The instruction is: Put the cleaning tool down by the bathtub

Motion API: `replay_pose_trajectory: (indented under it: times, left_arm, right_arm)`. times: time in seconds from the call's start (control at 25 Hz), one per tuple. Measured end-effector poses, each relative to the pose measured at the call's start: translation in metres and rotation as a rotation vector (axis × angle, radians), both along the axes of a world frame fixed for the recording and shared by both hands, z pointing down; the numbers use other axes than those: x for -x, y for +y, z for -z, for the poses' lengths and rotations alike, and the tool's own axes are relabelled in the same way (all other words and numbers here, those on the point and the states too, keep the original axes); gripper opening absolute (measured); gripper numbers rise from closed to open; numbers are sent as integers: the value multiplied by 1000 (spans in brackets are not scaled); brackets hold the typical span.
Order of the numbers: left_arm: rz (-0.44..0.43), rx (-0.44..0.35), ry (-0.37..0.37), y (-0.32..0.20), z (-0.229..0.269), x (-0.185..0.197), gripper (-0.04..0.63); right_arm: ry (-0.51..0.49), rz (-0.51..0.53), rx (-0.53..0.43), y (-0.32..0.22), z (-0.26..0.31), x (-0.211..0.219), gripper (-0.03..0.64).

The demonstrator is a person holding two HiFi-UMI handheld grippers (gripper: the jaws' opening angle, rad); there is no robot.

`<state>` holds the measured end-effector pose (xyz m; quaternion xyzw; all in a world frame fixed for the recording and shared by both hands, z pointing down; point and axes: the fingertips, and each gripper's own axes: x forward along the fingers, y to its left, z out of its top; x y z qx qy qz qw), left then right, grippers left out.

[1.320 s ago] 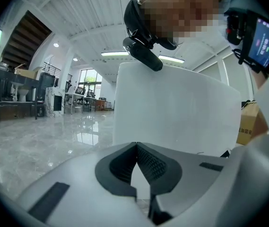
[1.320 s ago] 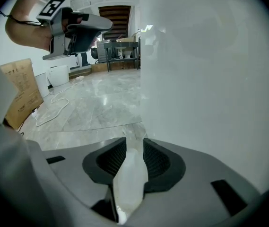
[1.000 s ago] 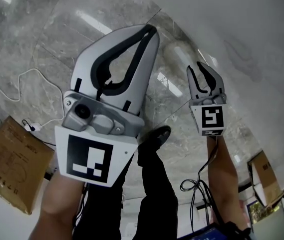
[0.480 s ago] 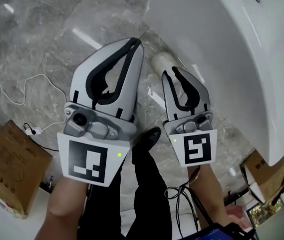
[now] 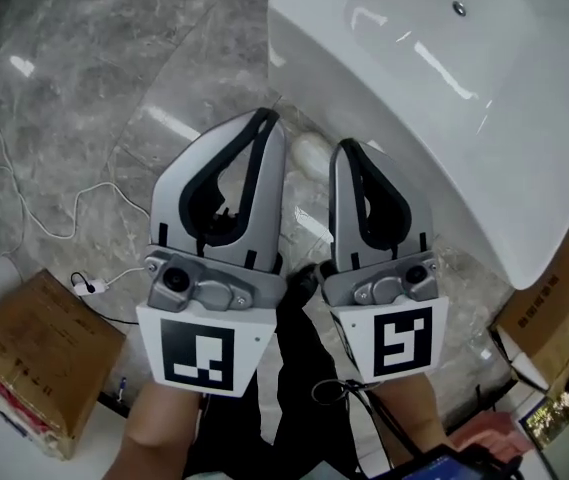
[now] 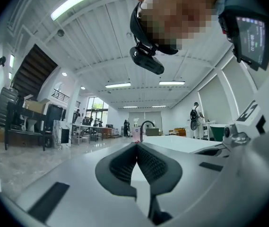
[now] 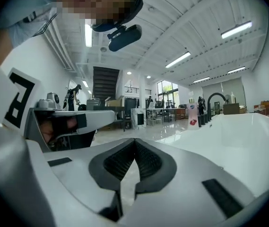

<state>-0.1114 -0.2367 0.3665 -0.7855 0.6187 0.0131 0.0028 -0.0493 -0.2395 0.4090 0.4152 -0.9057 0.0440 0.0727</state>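
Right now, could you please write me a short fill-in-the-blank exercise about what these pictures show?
1. The left tool has its jaws ___.
2. The right tool, its jaws together, holds ___.
3. The bathtub beside the right tool is ___ in colour.
4. The cardboard box lies on the floor on the ___ tool's side.

Missing words: shut; nothing; white; left.
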Motion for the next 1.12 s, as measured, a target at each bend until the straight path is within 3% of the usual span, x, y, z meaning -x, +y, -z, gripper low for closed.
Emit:
replay_pose_trajectory:
  times: [0.28,1.12]
  left_arm:
    - [-16,-18,2,4,24,-14,14]
    - [-39,-5,14,-1,10,-15,15]
  right_arm:
    - [2,-27,-35,4,29,-9,12]
    - [12,-46,-34,2,18,-8,12]
